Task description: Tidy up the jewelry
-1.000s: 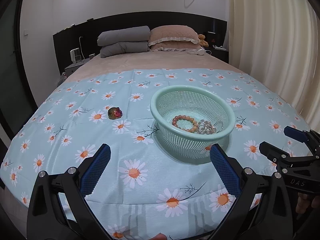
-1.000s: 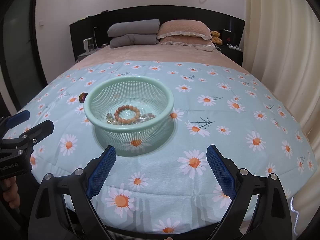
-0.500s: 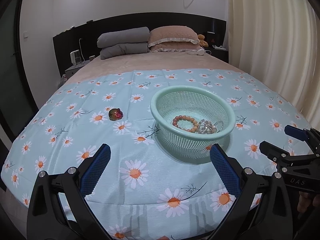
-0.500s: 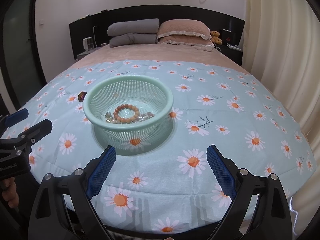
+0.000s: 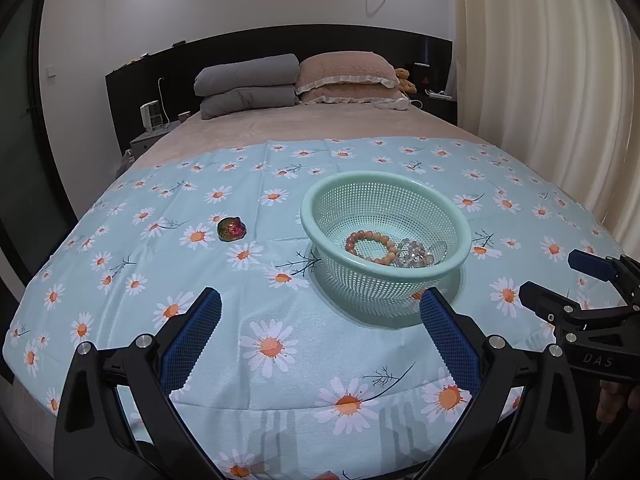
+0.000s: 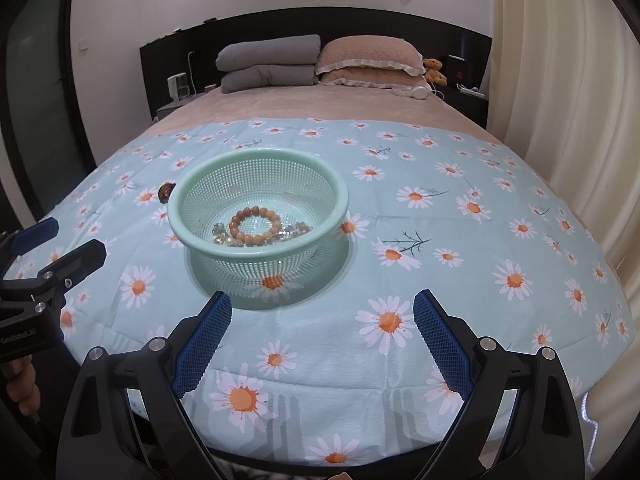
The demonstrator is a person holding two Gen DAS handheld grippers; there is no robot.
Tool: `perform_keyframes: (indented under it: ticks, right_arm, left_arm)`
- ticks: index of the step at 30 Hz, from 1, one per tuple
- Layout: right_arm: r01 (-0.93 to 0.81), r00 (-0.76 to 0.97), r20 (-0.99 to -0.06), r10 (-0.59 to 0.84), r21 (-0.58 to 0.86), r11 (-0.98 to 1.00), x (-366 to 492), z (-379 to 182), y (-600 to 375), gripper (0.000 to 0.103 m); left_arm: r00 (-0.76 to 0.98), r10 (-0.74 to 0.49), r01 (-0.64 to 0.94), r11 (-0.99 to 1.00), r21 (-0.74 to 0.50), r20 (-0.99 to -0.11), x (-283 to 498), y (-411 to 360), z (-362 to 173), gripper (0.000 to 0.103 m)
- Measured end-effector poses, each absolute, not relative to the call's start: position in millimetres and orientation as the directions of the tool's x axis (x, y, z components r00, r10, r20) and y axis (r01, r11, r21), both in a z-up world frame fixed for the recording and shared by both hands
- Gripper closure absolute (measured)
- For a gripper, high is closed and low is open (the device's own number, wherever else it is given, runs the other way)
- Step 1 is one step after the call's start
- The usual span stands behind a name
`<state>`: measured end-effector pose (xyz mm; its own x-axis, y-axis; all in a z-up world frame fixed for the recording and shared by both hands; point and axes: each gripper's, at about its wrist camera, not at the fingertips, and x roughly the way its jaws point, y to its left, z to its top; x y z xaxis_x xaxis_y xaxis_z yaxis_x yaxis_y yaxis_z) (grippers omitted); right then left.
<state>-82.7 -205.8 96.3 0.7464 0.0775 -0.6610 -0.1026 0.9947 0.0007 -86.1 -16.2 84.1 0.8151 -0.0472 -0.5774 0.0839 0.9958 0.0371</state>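
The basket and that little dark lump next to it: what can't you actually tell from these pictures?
- Dark reddish-green lump: too small and blurred in the left view to identify; in the right view the basket rim hides most of it.
- Clear beads: partly under the orange bead bracelet, so their count is unclear.
- Basket underside: hidden in both views.

We carry two matte black plastic grippers, the left gripper (image 5: 318, 330) and the right gripper (image 6: 322, 334). Each has angular arms, silver round screws and blue textured rubber pads (image 5: 191, 336). White lettering "DAS" marks the right one's side. Bare skin of our left hand (image 6: 22, 388) shows.
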Motion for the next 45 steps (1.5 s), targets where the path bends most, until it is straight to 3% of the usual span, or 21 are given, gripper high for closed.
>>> perform_keyframes:
  ticks: [35,45]
  right_arm:
    - [-0.106,0.746,-0.66,0.082,0.003,0.994,-82,95,-207,0.015]
    - [-0.105,0.746,-0.66,0.083,0.006,0.994,-82,95,-207,0.015]
  left_arm:
    - [0.832,-0.08,0.092,0.996,-0.006,-0.55,-88,-10,88,0.006]
    - [0.813,-0.023,0.012,1.0,-0.023,-0.581,-80,-1,83,0.006]
